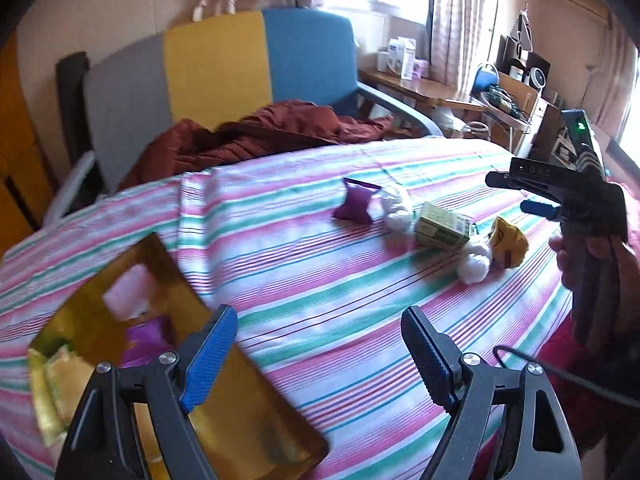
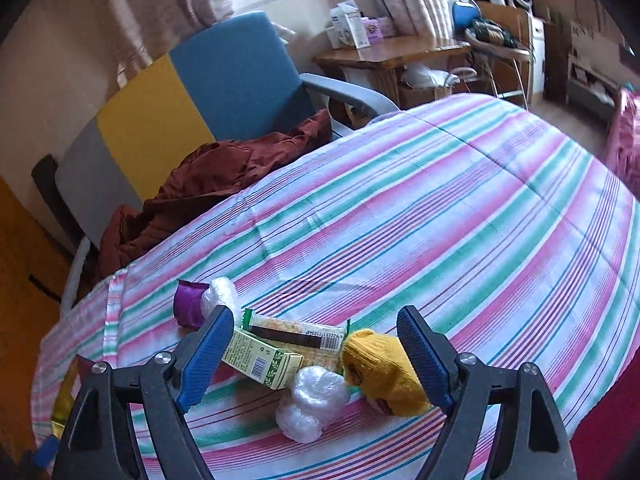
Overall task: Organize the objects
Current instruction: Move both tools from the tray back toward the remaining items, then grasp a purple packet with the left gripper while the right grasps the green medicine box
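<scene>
On the striped bed sheet [image 1: 320, 280] lie a purple pouch [image 1: 357, 203], two white plastic bundles [image 1: 398, 210], a green box [image 1: 442, 228] and a yellow knitted item [image 1: 508, 245]. A gold box [image 1: 120, 344] at lower left holds purple, pink and yellow-green items. My left gripper [image 1: 320, 344] is open and empty over the sheet, beside the gold box. My right gripper [image 2: 320, 344] is open above the green box [image 2: 264, 360], a white bundle [image 2: 312, 404], the yellow knitted item [image 2: 384, 372], a snack bar [image 2: 296, 330] and the purple pouch [image 2: 188, 304]. It also shows in the left wrist view [image 1: 516, 194].
A dark red jacket [image 1: 260, 136] lies on a grey, yellow and blue chair [image 1: 216, 68] behind the bed. A wooden desk [image 1: 420, 88] with boxes stands by the window. Cluttered shelves [image 1: 520, 76] stand at the right.
</scene>
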Motion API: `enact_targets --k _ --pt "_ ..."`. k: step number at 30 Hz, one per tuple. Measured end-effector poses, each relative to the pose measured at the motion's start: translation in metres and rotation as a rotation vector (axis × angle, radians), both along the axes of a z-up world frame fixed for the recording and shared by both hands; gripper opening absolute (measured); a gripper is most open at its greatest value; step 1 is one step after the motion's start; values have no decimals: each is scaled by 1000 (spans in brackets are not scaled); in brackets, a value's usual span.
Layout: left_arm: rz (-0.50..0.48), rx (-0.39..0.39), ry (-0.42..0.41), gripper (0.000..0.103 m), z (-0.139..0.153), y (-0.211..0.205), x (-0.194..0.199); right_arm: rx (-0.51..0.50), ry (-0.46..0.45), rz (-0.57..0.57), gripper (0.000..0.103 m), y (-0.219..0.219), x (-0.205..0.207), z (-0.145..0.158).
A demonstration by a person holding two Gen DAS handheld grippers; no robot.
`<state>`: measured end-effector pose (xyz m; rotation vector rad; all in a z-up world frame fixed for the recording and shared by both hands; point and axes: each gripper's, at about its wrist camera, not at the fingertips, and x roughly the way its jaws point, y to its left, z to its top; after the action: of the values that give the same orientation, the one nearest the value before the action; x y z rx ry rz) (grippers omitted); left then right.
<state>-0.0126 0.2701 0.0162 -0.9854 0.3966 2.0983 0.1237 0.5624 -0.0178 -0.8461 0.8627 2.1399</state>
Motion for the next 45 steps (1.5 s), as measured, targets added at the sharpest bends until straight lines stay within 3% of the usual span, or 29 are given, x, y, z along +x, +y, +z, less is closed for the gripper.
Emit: enact_targets --k 9,14,20,28,30,31,32,34,40,45 --pt "46 -14 -115 84 -18 61 -51 -56 -2 33 85 -1 -6 -9" --pt "24 -72 -47 83 -30 102 -69 -72 3 59 85 -2 -8 -9" --pt "-70 -123 19 83 -49 154 -84 -74 7 96 85 -5 -13 -8" --pt "-142 -168 29 83 -76 195 -107 -97 7 123 85 -5 -16 -13" --pt "-150 -163 20 77 -82 201 -112 -92 -3 128 85 -6 -18 -13" --pt "-150 -164 11 68 -85 203 -116 -91 -8 132 85 -6 -19 -14" --pt "-150 -166 -7 52 -88 205 -119 -91 -11 136 85 -7 -20 -15" --pt "-156 -171 -64 35 -96 205 -125 -85 -22 142 85 -7 -22 -16" --pt "-116 -117 -147 34 -90 174 -119 -33 -64 188 84 -15 -32 -16" --pt "-89 -39 -178 34 -62 135 -97 22 -125 251 84 -27 -44 -18"
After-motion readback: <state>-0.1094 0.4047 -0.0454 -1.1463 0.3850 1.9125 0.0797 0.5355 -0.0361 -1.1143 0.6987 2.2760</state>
